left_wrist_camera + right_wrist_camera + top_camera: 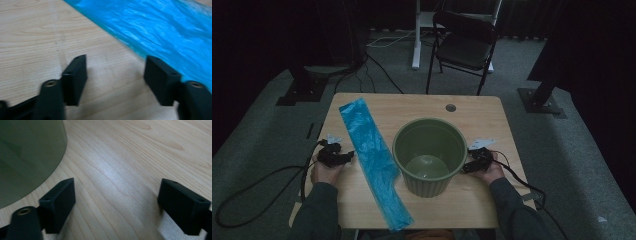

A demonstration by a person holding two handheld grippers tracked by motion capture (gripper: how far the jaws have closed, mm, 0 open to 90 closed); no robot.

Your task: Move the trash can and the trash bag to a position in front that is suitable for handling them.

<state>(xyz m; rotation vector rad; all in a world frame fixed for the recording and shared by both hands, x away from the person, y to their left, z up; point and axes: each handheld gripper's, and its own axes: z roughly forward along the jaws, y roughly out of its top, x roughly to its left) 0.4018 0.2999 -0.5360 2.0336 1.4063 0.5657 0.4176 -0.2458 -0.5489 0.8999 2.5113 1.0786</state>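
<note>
Left gripper and right gripper rest low on the counter, one at each side of the work; both sets of fingers stand wide with nothing between them.

The bag, a flat blue plastic strip, lies just ahead of the left fingers, its near edge almost at the tip of one finger but apart from it. It reads as thin, limp film: very light, slippery, with no stiffness, and likely to slide on the wood rather than lift if pushed. The best hold is probably a pinch on the free long edge nearest the left fingers, or on an end corner, where a single layer can be raised.

The bin, a green ribbed pail, stands just beside the right fingers, not touching. It appears rigid, light and empty, though the dim high view leaves its inside uncertain. Its rim offers the firmest hold; the rounded wall is too broad for the fingers.
</note>
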